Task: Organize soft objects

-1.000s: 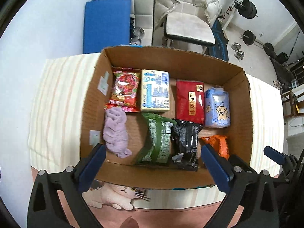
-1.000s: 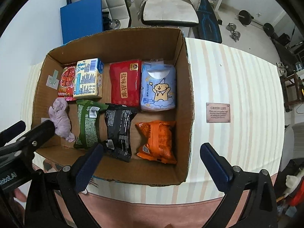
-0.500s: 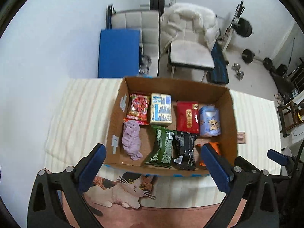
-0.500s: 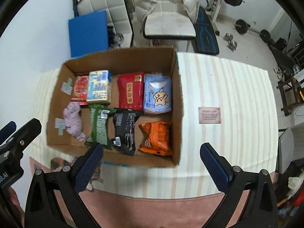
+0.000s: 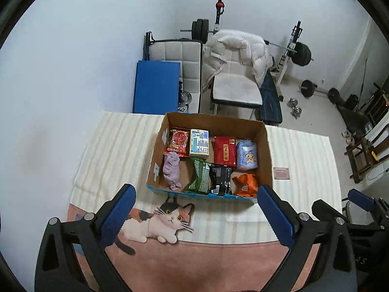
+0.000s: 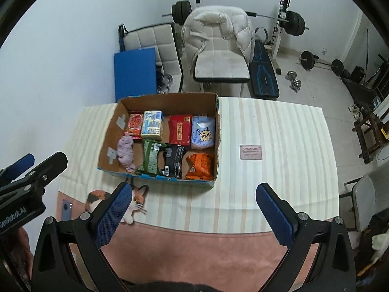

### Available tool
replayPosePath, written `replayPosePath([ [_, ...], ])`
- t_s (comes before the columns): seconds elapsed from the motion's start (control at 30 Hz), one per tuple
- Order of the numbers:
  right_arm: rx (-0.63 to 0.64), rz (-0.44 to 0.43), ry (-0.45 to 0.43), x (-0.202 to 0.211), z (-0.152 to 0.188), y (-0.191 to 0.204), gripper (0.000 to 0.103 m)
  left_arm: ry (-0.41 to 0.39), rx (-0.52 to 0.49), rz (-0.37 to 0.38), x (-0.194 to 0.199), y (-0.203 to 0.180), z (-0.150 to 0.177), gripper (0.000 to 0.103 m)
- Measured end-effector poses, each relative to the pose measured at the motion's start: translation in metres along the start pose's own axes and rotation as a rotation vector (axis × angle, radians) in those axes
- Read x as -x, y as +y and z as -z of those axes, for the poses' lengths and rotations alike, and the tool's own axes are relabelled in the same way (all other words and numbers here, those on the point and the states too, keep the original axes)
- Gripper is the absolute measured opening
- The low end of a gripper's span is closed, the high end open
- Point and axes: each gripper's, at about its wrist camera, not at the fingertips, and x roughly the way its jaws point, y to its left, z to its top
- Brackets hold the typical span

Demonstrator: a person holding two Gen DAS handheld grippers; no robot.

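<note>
An open cardboard box point(image 5: 267, 155) point(image 6: 217, 131) stands on the striped tablecloth. Inside lie several soft items in two rows: a lilac cloth point(image 5: 171, 170) point(image 6: 126, 152), green point(image 5: 200, 176), black point(image 5: 221, 177) and orange point(image 5: 245, 183) point(image 6: 200, 166) packets in front. Behind them are a red snack bag point(image 5: 179, 141), a yellow-blue pack point(image 5: 199, 143), a red tissue pack point(image 5: 225, 150) and a blue tissue pack point(image 5: 246, 155) point(image 6: 203, 133). My left gripper point(image 5: 195, 215) and my right gripper point(image 6: 193, 213) both hang open and empty, well above and in front of the box.
A cat picture point(image 5: 158, 221) is printed on the cloth near the front edge. A small plaque point(image 6: 251, 152) lies right of the box. Beyond the table stand a chair with a white jacket point(image 6: 217, 46), a blue mat point(image 6: 135, 71) and weight equipment point(image 6: 291, 23). A phone point(image 6: 66, 209) lies at front left.
Both grippers have drawn back and up from the box, which now looks much smaller. The box contents have not shifted.
</note>
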Motion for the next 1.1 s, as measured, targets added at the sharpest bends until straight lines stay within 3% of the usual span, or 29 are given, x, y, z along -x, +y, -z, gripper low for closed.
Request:
replayPosePath([
  [0.2,0.01,-0.013,-0.053,0.054,0.018,-0.002,0.103,-0.034,-0.012,0.001,0.038,-0.006,0.008,0.102],
  [0.5,0.045,-0.022,-0.09,0.1,0.036,0.0,0.103,-0.047,-0.038,0.001,0.063,-0.012,0.021,0.102],
  [0.87,0.044,0.004,-0.111,0.106,0.036,-0.003,0.103,-0.1,-0.009,-0.028,0.067,-0.007,0.023,0.103],
  [1.1,0.035,0.043,-0.128,0.099,0.027,-0.005,0.103,-0.091,-0.007,-0.034,0.062,-0.005,0.025,0.103],
])
